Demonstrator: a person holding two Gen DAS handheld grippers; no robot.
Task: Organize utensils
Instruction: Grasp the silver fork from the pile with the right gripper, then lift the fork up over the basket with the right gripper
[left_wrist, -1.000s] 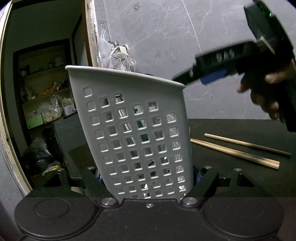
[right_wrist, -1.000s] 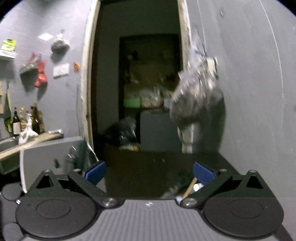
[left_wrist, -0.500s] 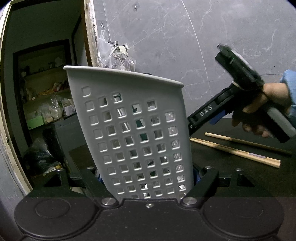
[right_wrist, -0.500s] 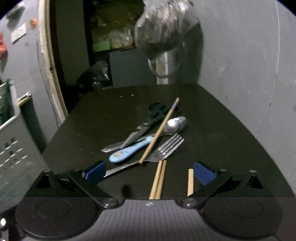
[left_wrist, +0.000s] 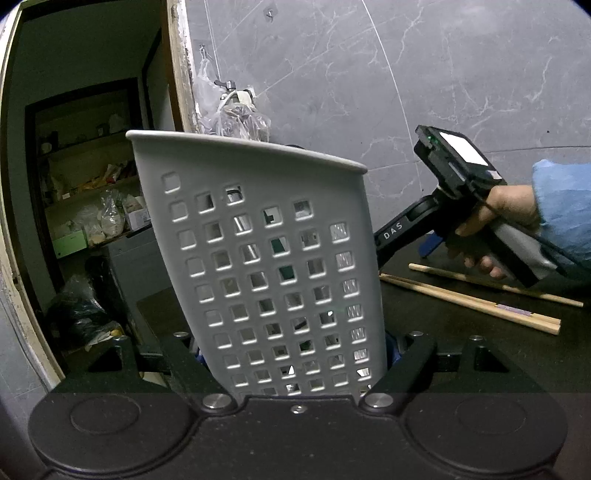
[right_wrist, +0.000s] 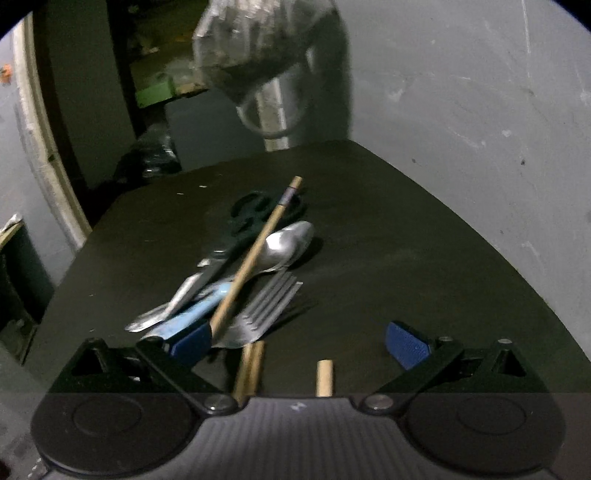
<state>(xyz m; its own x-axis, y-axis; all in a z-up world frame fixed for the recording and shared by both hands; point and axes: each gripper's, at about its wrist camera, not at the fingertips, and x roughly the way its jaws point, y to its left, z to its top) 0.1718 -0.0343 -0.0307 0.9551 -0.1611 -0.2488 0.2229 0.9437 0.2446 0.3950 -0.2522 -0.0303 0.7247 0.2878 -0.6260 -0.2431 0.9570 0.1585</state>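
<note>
My left gripper (left_wrist: 295, 354) is shut on a grey perforated utensil basket (left_wrist: 258, 240), which stands upright and fills the middle of the left wrist view. To its right a hand in a blue sleeve holds my right gripper (left_wrist: 406, 243) low over wooden chopsticks (left_wrist: 480, 302) on the dark table. In the right wrist view my right gripper (right_wrist: 299, 343) is open with nothing between its blue pads (right_wrist: 406, 345). Just ahead lies a pile: scissors (right_wrist: 251, 218), spoon (right_wrist: 288, 247), fork (right_wrist: 266, 310), a blue-handled utensil (right_wrist: 192, 317) and one chopstick (right_wrist: 255, 254) across them. Chopstick ends (right_wrist: 251, 369) show under the gripper.
The dark table (right_wrist: 406, 240) runs to a grey marble wall on the right. A clear plastic bag (left_wrist: 236, 118) hangs on the wall behind the basket. A doorway (left_wrist: 85, 184) with cluttered shelves opens at the left, past the table's edge.
My right gripper came down from the upper right toward the chopsticks on the table. Its view swung from the doorway down onto the utensil pile, now closer. The left gripper and basket stayed put.
</note>
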